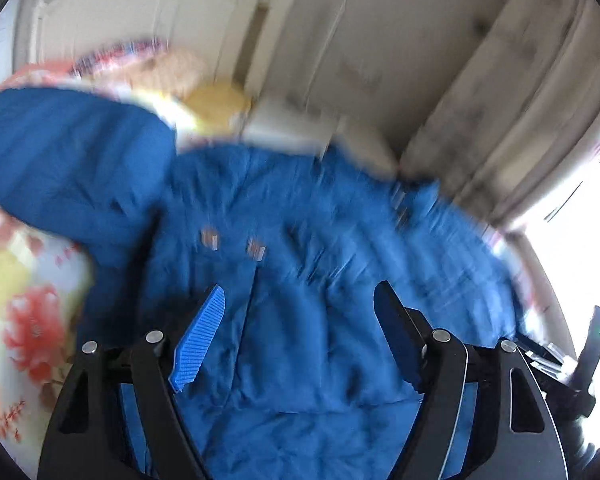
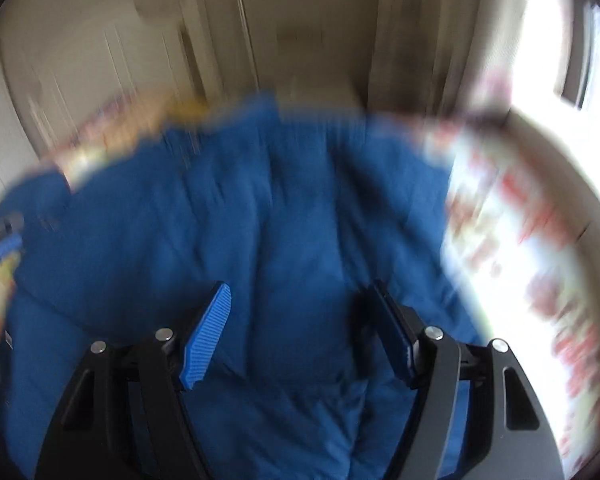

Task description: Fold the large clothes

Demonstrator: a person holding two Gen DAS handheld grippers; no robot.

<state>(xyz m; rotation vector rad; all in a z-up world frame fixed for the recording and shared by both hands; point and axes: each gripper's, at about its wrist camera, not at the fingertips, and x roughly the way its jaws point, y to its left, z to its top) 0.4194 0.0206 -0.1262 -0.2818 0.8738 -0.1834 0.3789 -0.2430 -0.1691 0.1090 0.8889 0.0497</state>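
Note:
A large blue padded jacket (image 1: 300, 240) lies spread on a floral bedspread (image 1: 28, 312), with snap buttons near its middle and a sleeve or hood bulging at the left. My left gripper (image 1: 300, 300) is open just above the jacket with nothing between its fingers. In the right wrist view the same jacket (image 2: 240, 220) fills the middle, blurred by motion. My right gripper (image 2: 300, 300) is open above it and empty. The left gripper's blue pad (image 2: 4, 246) shows at the far left edge of the right wrist view.
The floral bedspread (image 2: 520, 240) extends right of the jacket. Cream wardrobe doors (image 1: 340, 40) and a curtain (image 1: 520, 100) stand behind the bed. A bright window (image 2: 580, 40) is at the right. A yellow and orange bundle (image 1: 204, 96) lies beyond the jacket.

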